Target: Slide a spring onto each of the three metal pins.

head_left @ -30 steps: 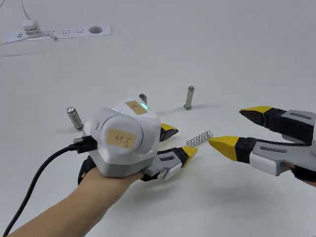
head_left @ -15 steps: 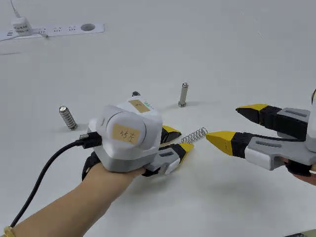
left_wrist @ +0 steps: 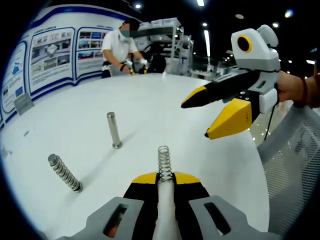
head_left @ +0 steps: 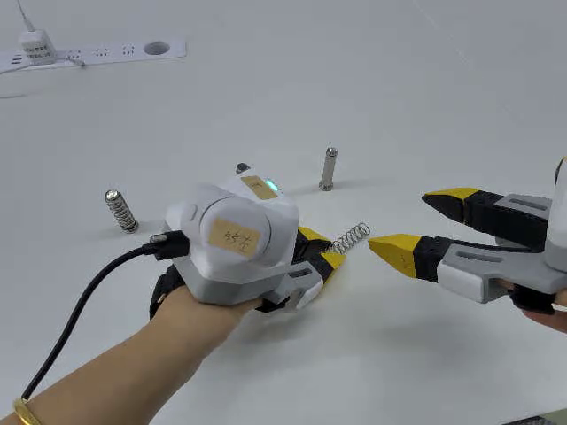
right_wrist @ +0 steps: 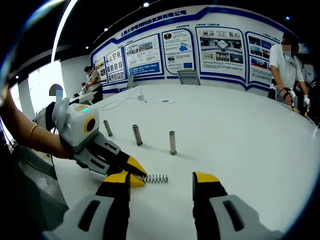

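My left gripper (head_left: 326, 255) is shut on one end of a loose spring (head_left: 353, 236), which sticks out past its yellow tips towards the right. In the left gripper view the spring (left_wrist: 164, 161) stands up from between the closed jaws. My right gripper (head_left: 399, 221) is open, its tips just right of the spring's free end. A bare metal pin (head_left: 328, 168) stands behind the spring. A pin with a spring on it (head_left: 118, 210) stands at the left. Another springed pin (head_left: 242, 167) peeks over the left gripper's body. The right gripper view shows the spring (right_wrist: 155, 178) and all three pins (right_wrist: 172, 142).
A white power strip (head_left: 97, 51) with a plug lies at the far left edge of the white table (head_left: 425, 106). The left gripper's black cable (head_left: 80, 310) trails towards me. A person (left_wrist: 120, 47) stands beyond the table.
The left gripper has shut on the near end of the spring, which lay loose between its open jaws before. The right gripper has stayed open at the right.
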`<action>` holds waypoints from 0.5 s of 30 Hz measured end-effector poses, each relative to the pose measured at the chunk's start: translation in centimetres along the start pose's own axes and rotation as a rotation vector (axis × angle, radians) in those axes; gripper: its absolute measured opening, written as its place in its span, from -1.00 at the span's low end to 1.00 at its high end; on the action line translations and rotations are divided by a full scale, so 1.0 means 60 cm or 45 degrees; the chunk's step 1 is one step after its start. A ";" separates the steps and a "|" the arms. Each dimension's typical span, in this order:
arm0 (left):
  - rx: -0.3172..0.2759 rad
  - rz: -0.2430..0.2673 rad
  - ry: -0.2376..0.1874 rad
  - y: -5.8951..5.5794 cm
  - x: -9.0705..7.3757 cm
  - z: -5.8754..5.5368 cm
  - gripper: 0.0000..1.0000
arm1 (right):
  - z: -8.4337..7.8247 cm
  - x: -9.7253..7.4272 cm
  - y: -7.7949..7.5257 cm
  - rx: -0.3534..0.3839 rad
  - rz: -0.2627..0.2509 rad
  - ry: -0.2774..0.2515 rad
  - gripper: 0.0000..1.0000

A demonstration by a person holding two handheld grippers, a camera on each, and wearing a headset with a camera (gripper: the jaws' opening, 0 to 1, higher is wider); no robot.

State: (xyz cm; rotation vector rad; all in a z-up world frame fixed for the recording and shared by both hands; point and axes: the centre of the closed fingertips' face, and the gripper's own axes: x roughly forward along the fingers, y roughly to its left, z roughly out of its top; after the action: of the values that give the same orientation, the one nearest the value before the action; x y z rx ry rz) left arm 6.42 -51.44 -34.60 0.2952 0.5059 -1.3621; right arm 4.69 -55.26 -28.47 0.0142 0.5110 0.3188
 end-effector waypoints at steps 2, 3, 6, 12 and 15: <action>0.010 0.001 0.000 0.001 -0.001 0.001 -0.79 | 0.002 0.000 0.000 0.005 0.000 -0.006 0.02; 0.012 -0.001 -0.009 0.000 -0.002 0.003 -0.80 | 0.005 0.000 0.000 0.012 0.000 -0.012 0.02; 0.030 0.005 -0.035 0.003 -0.008 0.014 -0.80 | 0.011 -0.001 0.000 0.039 -0.003 -0.025 0.02; 0.043 0.021 -0.076 0.007 -0.023 0.028 -0.81 | 0.026 0.000 0.000 0.117 0.000 -0.049 -0.01; 0.058 0.035 -0.103 0.009 -0.036 0.036 -0.81 | 0.036 0.001 -0.001 0.197 -0.002 -0.072 -0.06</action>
State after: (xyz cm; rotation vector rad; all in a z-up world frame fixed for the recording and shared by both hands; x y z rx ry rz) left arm 7.03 -50.56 -31.72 0.2824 0.4029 -1.3542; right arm 5.80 -55.15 -26.62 0.1727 0.4783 0.2762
